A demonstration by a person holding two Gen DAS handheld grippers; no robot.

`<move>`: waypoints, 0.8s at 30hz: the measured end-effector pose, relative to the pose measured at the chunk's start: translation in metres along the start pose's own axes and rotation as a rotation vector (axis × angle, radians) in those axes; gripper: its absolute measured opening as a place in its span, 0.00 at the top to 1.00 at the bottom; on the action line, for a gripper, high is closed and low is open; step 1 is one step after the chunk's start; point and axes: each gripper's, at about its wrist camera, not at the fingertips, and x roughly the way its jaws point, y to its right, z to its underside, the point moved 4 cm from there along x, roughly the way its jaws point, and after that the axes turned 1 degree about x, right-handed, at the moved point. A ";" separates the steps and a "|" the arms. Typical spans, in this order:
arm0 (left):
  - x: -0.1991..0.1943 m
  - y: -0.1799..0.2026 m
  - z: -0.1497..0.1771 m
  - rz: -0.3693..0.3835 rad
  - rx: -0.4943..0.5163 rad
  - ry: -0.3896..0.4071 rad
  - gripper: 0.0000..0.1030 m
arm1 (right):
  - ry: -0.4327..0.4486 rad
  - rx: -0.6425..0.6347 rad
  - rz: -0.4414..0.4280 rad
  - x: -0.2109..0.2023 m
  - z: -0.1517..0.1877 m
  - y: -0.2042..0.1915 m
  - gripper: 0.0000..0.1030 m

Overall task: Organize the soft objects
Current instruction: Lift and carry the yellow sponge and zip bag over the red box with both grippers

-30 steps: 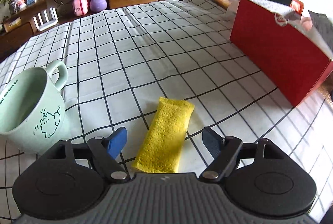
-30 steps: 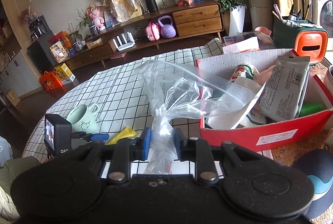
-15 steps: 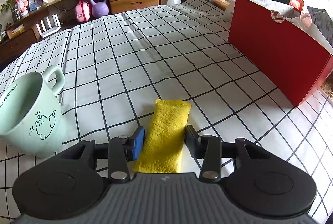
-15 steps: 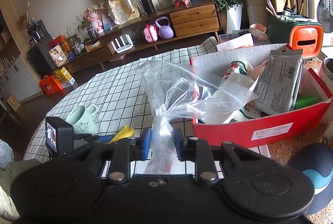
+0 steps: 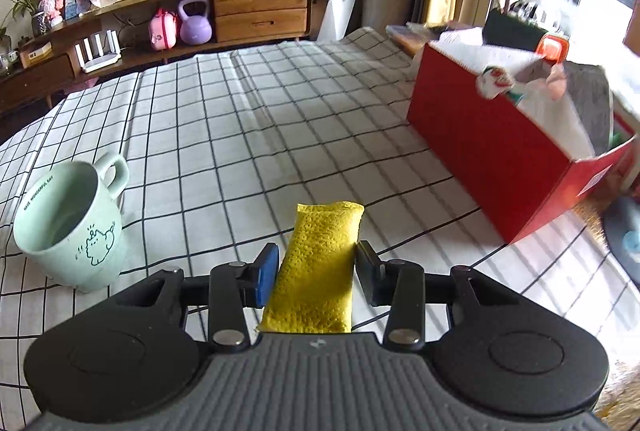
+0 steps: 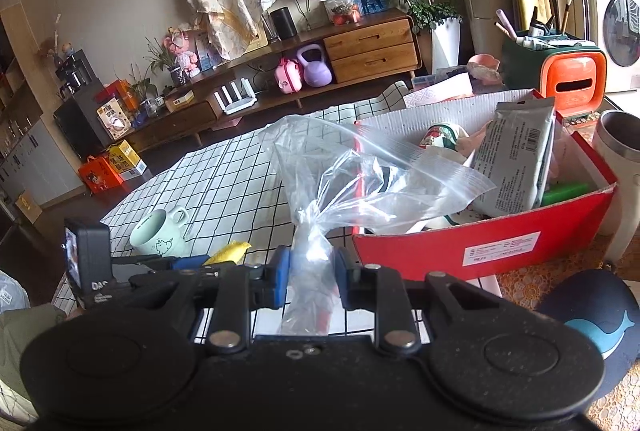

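A yellow sponge cloth (image 5: 316, 267), folded long, is held off the checked tablecloth (image 5: 248, 135) with my left gripper (image 5: 316, 263) shut on its sides. In the right wrist view its yellow tip (image 6: 230, 251) shows beside the left gripper (image 6: 192, 263). My right gripper (image 6: 309, 271) is shut on the twisted neck of a clear plastic zip bag (image 6: 360, 179), whose open mouth spreads toward the red cardboard box (image 6: 500, 243). The box (image 5: 492, 139) holds packets and soft wrapped items.
A mint green mug (image 5: 76, 223) stands on the cloth at the left. A dark round cushion with a whale print (image 6: 592, 327) lies right of the box, with a white tumbler (image 6: 620, 167) behind it. A low wooden sideboard (image 5: 260, 11) runs along the far wall.
The left gripper's jaws came together on the yellow sponge cloth and lifted it off the table. The right gripper kept its grip on the bag and drifted sideways a little.
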 end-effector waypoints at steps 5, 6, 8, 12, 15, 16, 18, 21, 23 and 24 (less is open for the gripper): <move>-0.026 0.021 -0.016 0.056 0.002 0.034 0.67 | 0.021 0.007 0.015 -0.013 -0.001 0.010 0.77; -0.030 0.026 -0.021 0.069 0.003 0.037 0.70 | 0.027 0.010 0.019 -0.016 -0.002 0.014 0.77; -0.037 0.038 -0.030 0.100 0.007 0.046 0.77 | 0.038 0.020 0.030 -0.020 -0.004 0.021 0.77; -0.041 0.065 -0.050 0.152 0.042 0.061 0.77 | 0.052 0.039 0.063 -0.023 -0.009 0.037 0.77; -0.035 0.069 -0.065 0.179 0.006 0.061 0.77 | 0.064 0.039 0.086 -0.026 -0.016 0.049 0.77; -0.032 0.068 -0.066 0.186 0.002 0.058 0.77 | 0.074 0.041 0.092 -0.028 -0.020 0.052 0.77; -0.023 0.062 -0.062 0.171 -0.002 0.018 0.77 | 0.086 0.050 0.094 -0.032 -0.026 0.059 0.77; -0.008 0.049 -0.042 0.193 0.019 -0.060 0.77 | 0.091 0.059 0.096 -0.031 -0.028 0.066 0.77; 0.000 0.040 -0.026 0.211 0.037 -0.119 0.76 | 0.085 0.068 0.092 -0.028 -0.024 0.068 0.77; 0.003 0.035 -0.019 0.212 0.045 -0.141 0.75 | 0.081 0.071 0.090 -0.026 -0.022 0.069 0.77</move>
